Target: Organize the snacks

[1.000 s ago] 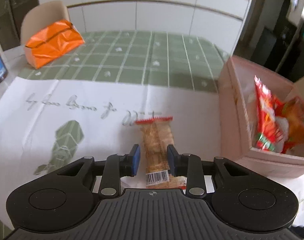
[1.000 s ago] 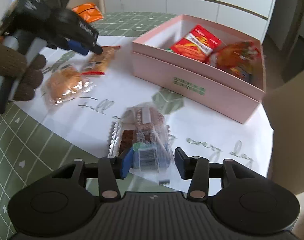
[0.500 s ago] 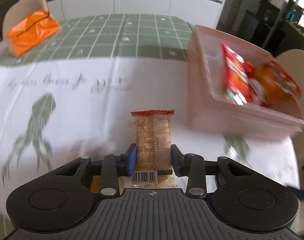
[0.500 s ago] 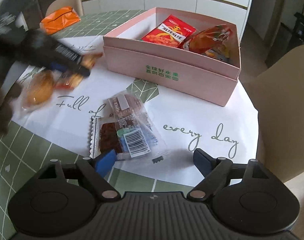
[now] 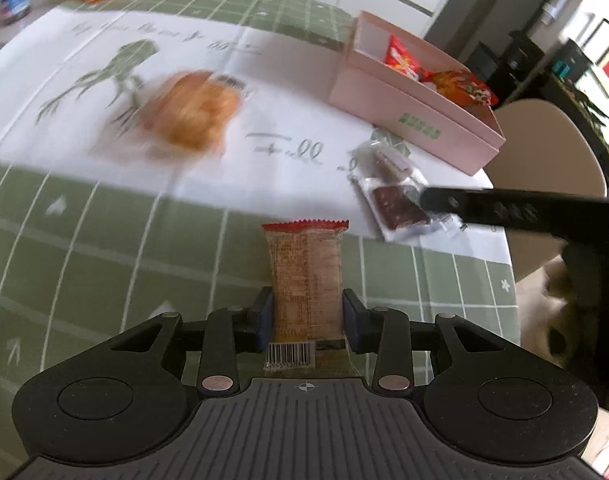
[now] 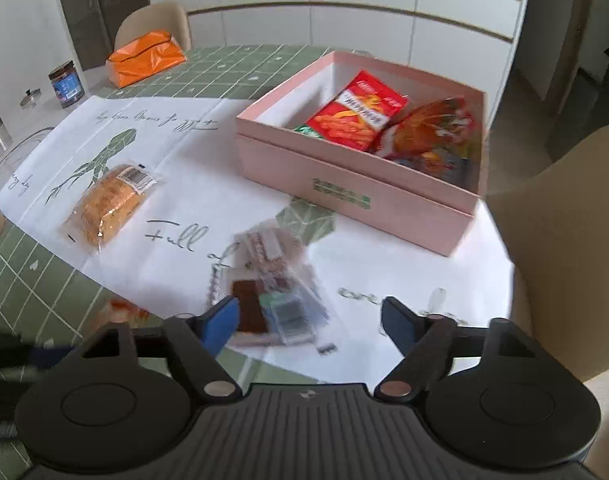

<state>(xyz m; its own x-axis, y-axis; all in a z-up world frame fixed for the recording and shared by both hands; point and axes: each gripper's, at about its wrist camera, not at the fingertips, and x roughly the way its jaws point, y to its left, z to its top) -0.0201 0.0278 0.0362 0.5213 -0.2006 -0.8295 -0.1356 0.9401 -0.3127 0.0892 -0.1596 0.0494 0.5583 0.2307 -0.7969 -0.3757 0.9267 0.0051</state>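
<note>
Between the left gripper's [image 5: 307,316] clamped jaws, the cracker packet [image 5: 306,284] points lengthwise forward; right gripper's [image 6: 311,322] jaws gape.

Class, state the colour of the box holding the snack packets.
Pale pink box, clearest in the right wrist view.

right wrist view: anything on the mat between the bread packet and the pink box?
Nothing. In the right wrist view, the stretch between the bread packet and the pink box is bare white printed mat.
</note>
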